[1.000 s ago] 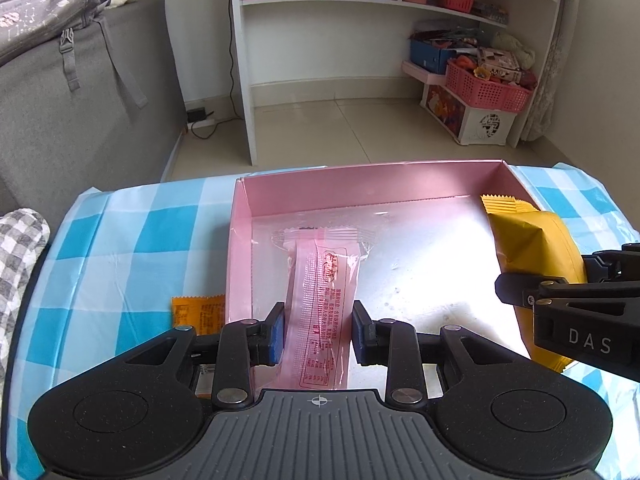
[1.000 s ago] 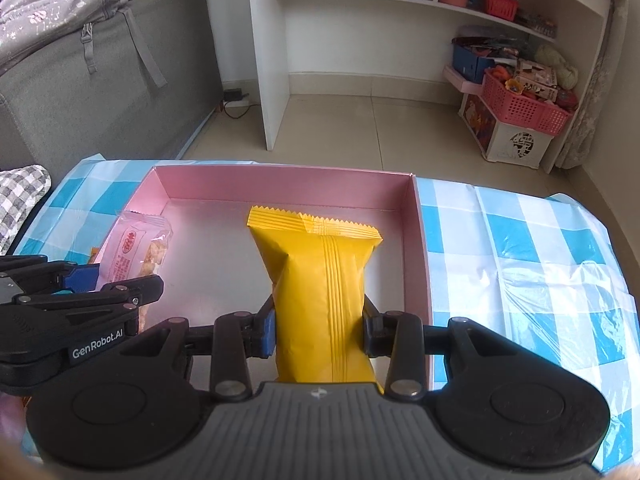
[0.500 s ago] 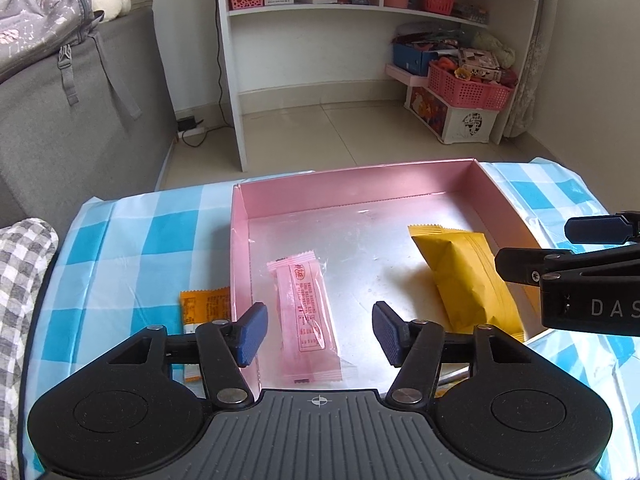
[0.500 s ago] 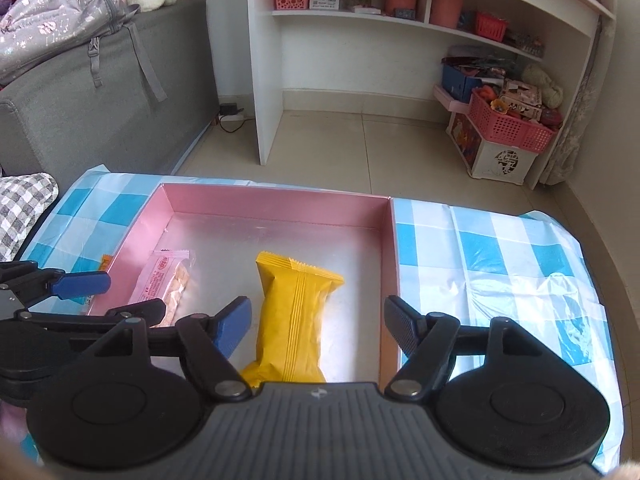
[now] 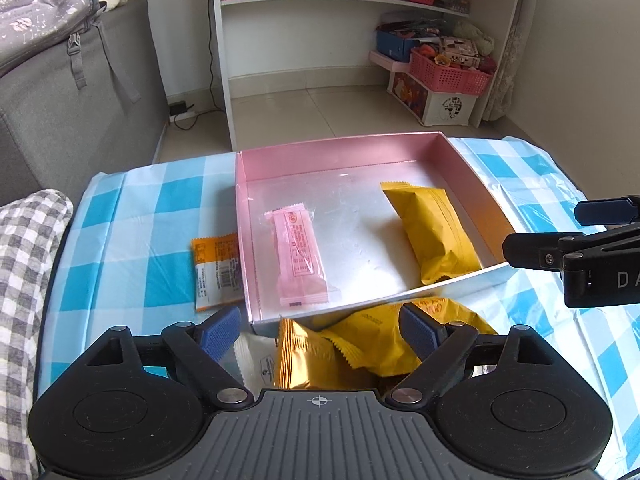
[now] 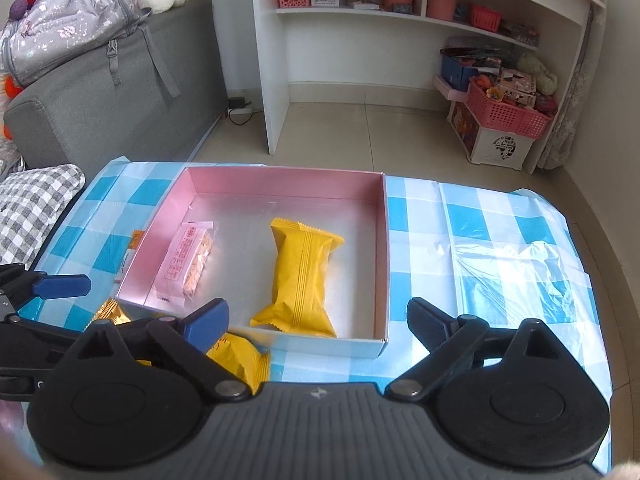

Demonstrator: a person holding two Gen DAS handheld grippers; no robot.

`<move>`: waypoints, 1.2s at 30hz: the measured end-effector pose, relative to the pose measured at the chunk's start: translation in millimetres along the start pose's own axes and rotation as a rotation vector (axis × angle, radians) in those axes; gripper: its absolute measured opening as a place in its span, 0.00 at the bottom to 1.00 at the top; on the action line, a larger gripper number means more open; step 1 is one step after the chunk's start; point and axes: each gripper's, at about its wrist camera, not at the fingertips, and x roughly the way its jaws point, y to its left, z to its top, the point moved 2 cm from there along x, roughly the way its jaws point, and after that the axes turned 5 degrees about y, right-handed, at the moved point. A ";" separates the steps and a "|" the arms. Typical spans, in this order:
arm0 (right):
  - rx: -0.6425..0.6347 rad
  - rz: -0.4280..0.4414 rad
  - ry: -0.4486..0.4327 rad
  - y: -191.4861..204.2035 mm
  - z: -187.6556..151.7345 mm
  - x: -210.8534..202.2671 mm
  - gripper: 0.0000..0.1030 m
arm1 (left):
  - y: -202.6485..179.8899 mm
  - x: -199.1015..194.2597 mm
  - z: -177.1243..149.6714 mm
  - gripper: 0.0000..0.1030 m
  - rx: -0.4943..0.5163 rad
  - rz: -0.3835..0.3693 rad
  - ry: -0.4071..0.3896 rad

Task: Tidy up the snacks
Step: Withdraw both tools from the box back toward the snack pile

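So the thing that matters here: the loose snacks left outside the pink box (image 5: 452, 152) sit right under the left gripper (image 5: 320, 328). In the left wrist view there's a gold foil packet (image 5: 304, 356) and a yellow packet (image 5: 384, 340) overlapping it, both at bottom centre of the frame, just in front of the box's near wall and basically between the spread fingers. The yellow one's long axis runs roughly left-right across the frame, the gold one more up-down, so I'd guess the gold one lines up better for a pinch across its width.

Left gripper is wide open, holding nothing, pointing forward and down over that pile. Right gripper (image 6: 316, 324) is also spread wide and empty; in its own view it hangs over the near right corner of the box, and the loose packets only peek out at lower left behind its left finger. So the left hand is clearly the nearer one.

Already in the box: a pink wafer packet (image 5: 298, 256) on the left side and a yellow pillow-pack snack (image 5: 432, 232) on the right, both lying flat with long axes running near-to-far.

One more orange sachet (image 5: 216, 272) lies on the blue checked tablecloth (image 5: 120, 240) touching the box's left wall, centre-left of the frame.
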 end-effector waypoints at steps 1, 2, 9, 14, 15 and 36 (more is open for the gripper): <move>-0.005 0.001 0.003 0.9 -2.0 -1.8 0.94 | 0.8 -2.7 -3.2 0.86 0.001 0.001 0.008; -0.011 0.001 0.007 2.2 -3.7 -3.1 0.94 | 1.0 -4.8 -6.3 0.86 0.002 0.002 0.014; -0.065 0.009 0.010 16.0 -19.8 -17.3 0.97 | -0.1 -26.0 -22.7 0.90 0.027 0.013 0.026; -0.100 0.026 -0.011 23.7 -30.6 -24.5 0.99 | 1.7 -38.6 -34.1 0.93 0.018 -0.009 0.012; -0.105 0.030 -0.015 25.0 -32.9 -25.0 0.99 | 2.3 -40.0 -37.9 0.93 0.019 -0.006 0.007; -0.165 0.064 0.038 23.4 -81.1 -14.2 1.00 | 35.7 -24.1 -117.1 0.94 0.058 0.018 0.097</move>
